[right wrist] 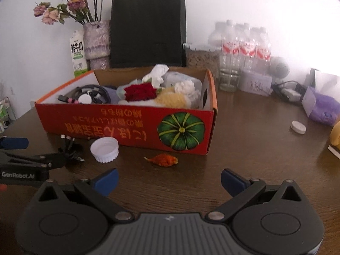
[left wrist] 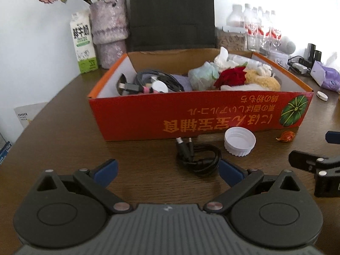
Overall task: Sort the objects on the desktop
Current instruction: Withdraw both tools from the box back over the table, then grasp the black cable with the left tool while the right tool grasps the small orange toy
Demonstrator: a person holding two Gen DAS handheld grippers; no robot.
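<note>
Your left gripper point(left wrist: 167, 170) and right gripper point(right wrist: 169, 179), both spread wide and empty, face the red box point(right wrist: 127, 125); "GenRobot.AI" marks the left. Cable point(left wrist: 197, 157), white cap point(right wrist: 104, 149) and orange wrapper point(right wrist: 163, 160) lie along its near wall, bare table point(right wrist: 255, 159) rightward.

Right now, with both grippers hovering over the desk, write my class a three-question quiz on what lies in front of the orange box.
1. True or false: the white cap lies inside the orange box.
2. Which loose item lies nearest the left gripper? A) black cable B) orange wrapper C) milk carton
3. Fill in: both the left gripper and the right gripper are ____.

Key
1. False; it sits on the table, open side up, in front of the box.
2. A.
3. Open, holding nothing.
</note>
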